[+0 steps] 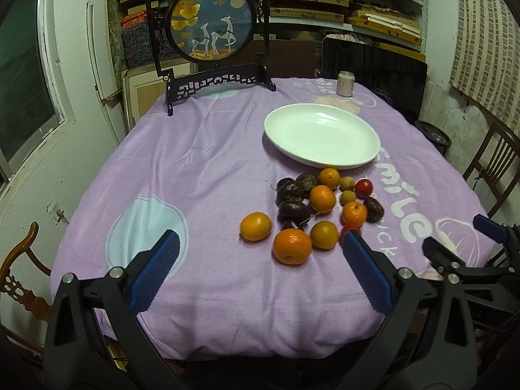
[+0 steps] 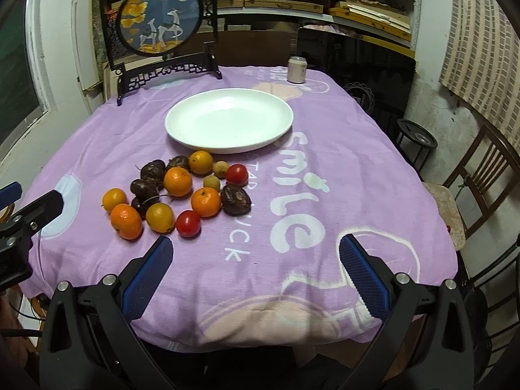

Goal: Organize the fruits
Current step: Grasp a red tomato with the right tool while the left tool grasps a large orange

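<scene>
Fruits [image 2: 182,188] lie in a loose heap on the purple cloth [image 2: 325,130] of the counter, centre-left in the right wrist view, just below the bare white plate [image 2: 279,130], probably their destination. Left gripper [image 1: 260,240] and right gripper [image 2: 253,243] both hover with fingers wide apart, holding nothing, ready to pick.

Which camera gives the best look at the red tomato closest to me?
The right wrist view: the near red tomato sits fully exposed at the fruit pile's front edge. In the left wrist view, the left tongs' blue pad hides most of it, leaving a red sliver.
</scene>
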{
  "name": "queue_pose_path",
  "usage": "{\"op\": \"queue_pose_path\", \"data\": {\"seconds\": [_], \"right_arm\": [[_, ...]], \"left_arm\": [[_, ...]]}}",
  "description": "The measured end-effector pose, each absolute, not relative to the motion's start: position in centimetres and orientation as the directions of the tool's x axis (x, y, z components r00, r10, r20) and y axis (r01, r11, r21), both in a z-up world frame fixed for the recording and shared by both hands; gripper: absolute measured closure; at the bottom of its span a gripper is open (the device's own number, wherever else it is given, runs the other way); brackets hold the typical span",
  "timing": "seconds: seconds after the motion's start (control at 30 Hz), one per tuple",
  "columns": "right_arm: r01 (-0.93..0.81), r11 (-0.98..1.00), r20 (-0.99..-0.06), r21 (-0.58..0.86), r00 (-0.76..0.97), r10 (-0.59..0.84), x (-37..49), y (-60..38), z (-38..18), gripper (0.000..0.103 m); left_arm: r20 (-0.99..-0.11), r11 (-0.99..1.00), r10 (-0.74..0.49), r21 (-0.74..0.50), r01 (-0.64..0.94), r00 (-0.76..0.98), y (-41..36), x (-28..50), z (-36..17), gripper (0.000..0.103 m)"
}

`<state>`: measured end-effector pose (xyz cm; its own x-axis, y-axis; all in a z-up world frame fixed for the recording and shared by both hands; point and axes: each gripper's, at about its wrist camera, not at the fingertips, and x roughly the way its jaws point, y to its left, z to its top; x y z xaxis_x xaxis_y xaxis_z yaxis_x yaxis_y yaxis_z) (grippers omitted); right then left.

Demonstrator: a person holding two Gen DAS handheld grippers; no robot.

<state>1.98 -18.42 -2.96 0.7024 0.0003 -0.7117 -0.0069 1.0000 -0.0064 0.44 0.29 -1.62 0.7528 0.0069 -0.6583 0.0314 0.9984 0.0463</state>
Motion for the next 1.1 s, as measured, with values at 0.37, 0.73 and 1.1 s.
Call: {"op": "queue_pose_path", "data": {"seconds": [0.37, 0.73, 1.1], "right_arm": [[-0.274, 0.954, -0.73, 0.125, 0.625, 0.276, 4.1, -15.5, -5.8, 0.039], [-0.294, 0.944, -0.787, 0.152, 0.541, 0.296, 10.0, -13.3, -10.3, 0.074], [-0.222, 0.967, -0.777, 0.123, 0.584, 0.233, 7.1, -17.6, -9.0, 0.074]], "left_arm": [[-0.738, 0.993, 0.102, 0.113, -0.028, 0.667, 4.7, 2.4, -5.7, 0.002], [-0.78, 0.999, 0.005, 0.026, 0.025, 0.626, 5.7, 3.5, -7.4, 0.002], [-0.824, 0.994, -0.075, -0.015, 0.111, 0.561, 0.2, 6.3, -9.6, 0.002]]}}
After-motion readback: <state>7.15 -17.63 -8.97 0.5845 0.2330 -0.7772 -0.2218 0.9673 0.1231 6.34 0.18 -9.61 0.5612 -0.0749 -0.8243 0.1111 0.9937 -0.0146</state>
